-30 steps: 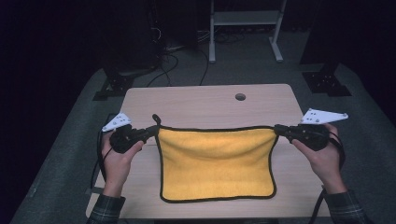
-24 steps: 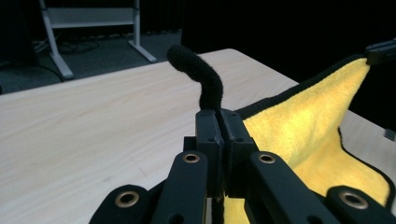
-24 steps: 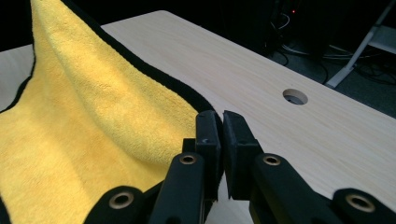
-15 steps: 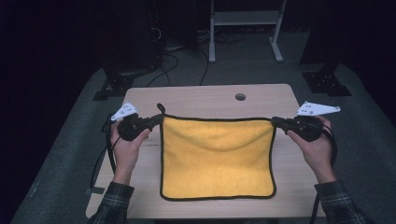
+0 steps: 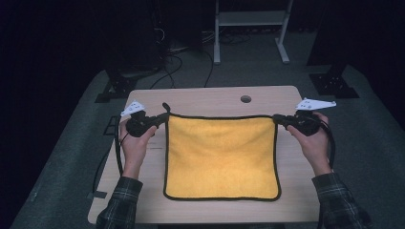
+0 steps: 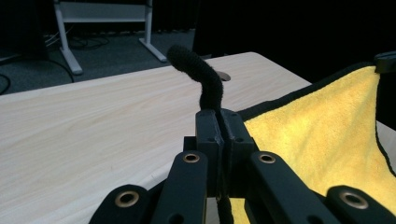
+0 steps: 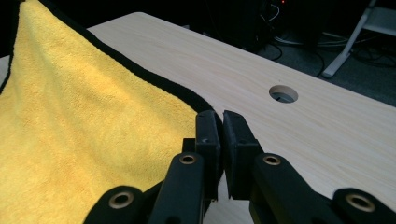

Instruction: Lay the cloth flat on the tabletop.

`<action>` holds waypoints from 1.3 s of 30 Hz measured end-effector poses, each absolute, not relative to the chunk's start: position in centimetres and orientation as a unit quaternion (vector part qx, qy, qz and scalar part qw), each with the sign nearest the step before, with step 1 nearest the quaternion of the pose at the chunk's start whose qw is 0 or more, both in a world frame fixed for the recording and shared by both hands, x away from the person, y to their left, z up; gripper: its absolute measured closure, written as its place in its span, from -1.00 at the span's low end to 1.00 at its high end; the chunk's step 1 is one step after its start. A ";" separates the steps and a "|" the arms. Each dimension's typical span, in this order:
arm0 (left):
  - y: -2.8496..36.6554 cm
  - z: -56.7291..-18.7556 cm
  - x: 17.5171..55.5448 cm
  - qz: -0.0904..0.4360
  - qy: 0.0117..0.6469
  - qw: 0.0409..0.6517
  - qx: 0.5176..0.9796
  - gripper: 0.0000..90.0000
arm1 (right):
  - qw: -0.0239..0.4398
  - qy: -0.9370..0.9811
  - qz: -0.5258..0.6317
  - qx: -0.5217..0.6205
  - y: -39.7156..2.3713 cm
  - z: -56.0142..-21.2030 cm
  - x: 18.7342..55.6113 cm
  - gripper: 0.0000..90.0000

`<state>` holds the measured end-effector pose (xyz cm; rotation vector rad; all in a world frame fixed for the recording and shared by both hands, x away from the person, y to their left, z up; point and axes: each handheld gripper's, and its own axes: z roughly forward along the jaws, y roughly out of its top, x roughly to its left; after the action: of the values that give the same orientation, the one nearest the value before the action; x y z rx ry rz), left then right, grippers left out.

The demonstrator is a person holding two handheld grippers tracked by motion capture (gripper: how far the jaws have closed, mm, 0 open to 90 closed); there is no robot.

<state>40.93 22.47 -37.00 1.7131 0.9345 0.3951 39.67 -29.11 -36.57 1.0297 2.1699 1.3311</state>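
Two grippers pinch the far corners of a yellow cloth (image 5: 222,157) spread on the table (image 5: 210,95).

High view: left gripper (image 5: 161,117) and right gripper (image 5: 279,118) stretch the far edge crosswise; the cloth runs toward the person, no readable writing on it. Left gripper view: jaws clamped on the corner by the black loop (image 6: 201,77). Right gripper view: jaws clamped on the black-edged corner, near the table's round hole (image 7: 283,94).

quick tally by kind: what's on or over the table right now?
Yellow cloth with black trim and a black loop: 1
Grippers, each shut on a far corner of the cloth: 2, left gripper, right gripper
Hands: 2, left hand, right hand
Total: 5
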 end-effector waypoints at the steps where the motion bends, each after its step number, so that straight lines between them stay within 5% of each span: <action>1: 22.5 -37.3 41.2 0.165 0.396 0.544 0.721 0.94 | 0.194 0.774 0.476 0.369 -29.1 -36.8 40.0 0.87; 39: 21.2 -45.5 47.6 0.160 0.479 0.417 0.756 0.91 | 0.126 0.777 0.410 0.459 -28.2 -46.3 48.0 0.84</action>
<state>47.60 21.17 -45.46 1.8966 1.2027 0.4005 48.04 -28.25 -46.33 1.3376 2.2635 1.1951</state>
